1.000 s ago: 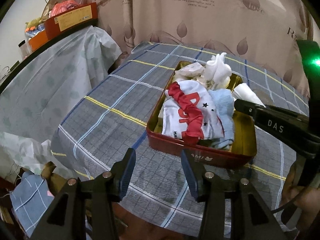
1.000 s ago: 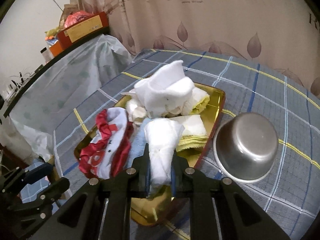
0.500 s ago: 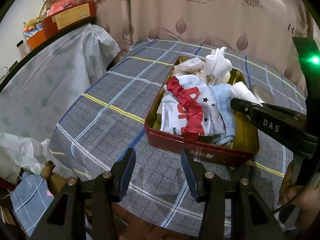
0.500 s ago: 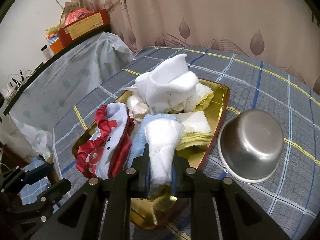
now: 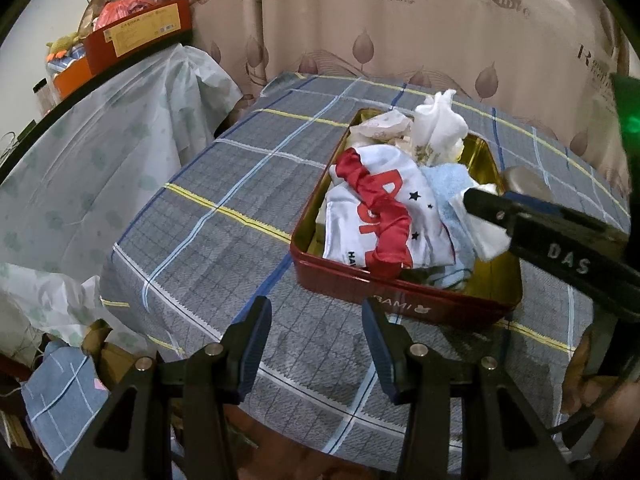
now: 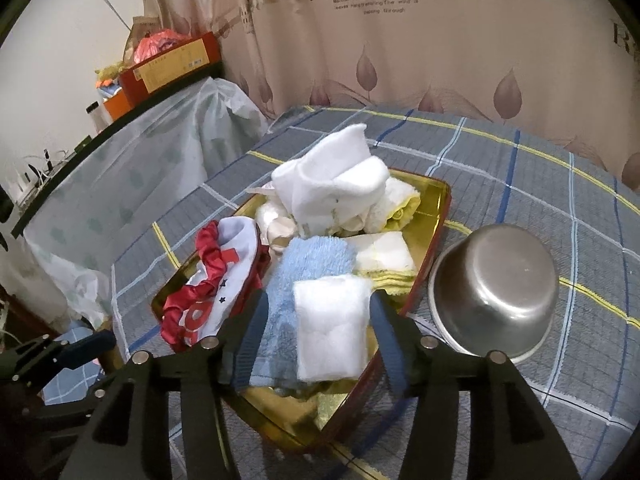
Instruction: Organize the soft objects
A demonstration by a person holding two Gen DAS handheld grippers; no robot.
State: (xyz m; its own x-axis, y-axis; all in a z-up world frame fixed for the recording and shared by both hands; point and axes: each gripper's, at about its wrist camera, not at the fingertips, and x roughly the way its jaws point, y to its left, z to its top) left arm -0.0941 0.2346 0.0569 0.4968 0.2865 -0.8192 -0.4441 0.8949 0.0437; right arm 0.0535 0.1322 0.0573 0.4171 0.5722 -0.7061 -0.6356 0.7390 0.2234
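We see the right gripper (image 6: 316, 336) with jaws apart over the near end of the tin (image 6: 436, 224); a folded white cloth (image 6: 330, 332) lies between the fingers, on a blue towel (image 6: 308, 268). Whether the pads touch the cloth, we can't tell. Further in the tin: red-and-white garment (image 6: 216, 276) on the left, yellow-edged cloth (image 6: 384, 256) beside the towel, white bundle (image 6: 340, 184) at the far end. A steel bowl (image 6: 496, 292) sits upside down on the checked tablecloth (image 6: 520, 160), just beside the tin. The left gripper (image 5: 316, 340) hangs spread, holding nothing, over the tablecloth near the tin's red wall (image 5: 400, 296).
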